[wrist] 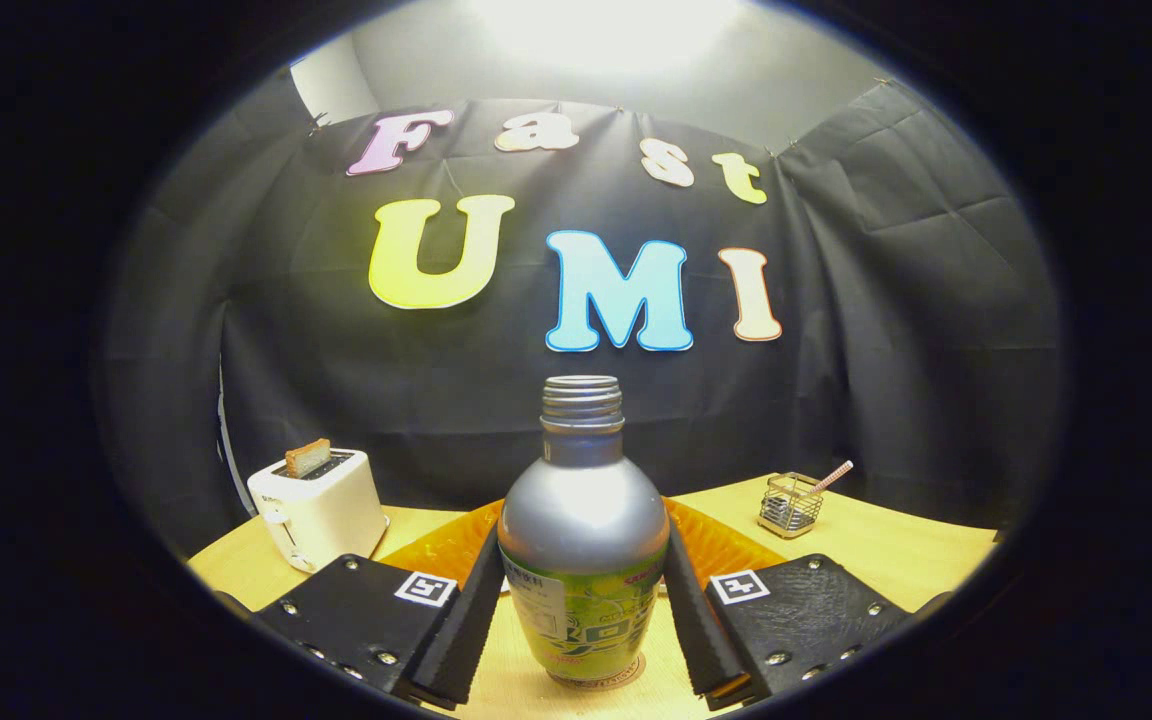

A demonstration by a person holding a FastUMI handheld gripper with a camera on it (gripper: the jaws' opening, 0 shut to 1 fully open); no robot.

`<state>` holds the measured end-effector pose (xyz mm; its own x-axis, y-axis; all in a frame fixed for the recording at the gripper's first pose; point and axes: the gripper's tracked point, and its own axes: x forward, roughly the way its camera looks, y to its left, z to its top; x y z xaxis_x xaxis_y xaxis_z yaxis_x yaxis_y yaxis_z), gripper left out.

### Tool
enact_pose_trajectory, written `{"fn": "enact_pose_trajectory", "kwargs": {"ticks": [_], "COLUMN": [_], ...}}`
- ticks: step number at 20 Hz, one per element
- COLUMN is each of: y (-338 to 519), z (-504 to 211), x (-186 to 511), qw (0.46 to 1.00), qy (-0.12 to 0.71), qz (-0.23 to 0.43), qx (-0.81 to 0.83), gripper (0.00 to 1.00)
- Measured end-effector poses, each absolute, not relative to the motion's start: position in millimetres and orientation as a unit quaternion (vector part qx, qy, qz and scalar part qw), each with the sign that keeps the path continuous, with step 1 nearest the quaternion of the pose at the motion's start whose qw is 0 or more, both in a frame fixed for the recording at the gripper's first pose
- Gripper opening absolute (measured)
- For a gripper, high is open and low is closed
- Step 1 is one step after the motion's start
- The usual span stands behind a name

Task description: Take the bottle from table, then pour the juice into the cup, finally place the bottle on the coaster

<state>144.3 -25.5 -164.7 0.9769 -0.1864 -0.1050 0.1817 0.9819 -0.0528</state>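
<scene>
Between the gripper [583, 610] fingers stands the uncapped bottle [583, 540], clamped, label writing unreadable.

One bottle [583, 530], one toaster [319, 505], one wire holder [791, 503], perhaps one coaster [616, 676]

My gripper [583, 610] has its ribbed, rubbery-looking pads set against either side of the matt silver metal bottle [583, 520], whose lower half wears a glossy green printed wrap and whose bare neck is threaded. It stands on a round, pale coaster [626, 674] lying on the smooth, light wooden table [896, 545]. Behind it sits an orange, ribbed, translucent plastic tray [726, 545]. The cream toaster [321, 505] looks like glossy plastic; the small holder [791, 503] is wire metal.
</scene>
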Motion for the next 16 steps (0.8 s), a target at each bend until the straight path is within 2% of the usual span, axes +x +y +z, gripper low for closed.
{"fn": "enact_pose_trajectory", "kwargs": {"ticks": [16], "y": [-37.4], "z": [-226.7], "x": [172.2], "qw": [0.993], "qy": [0.09], "qz": [-0.072], "qx": [-0.016], "gripper": [0.78]}}
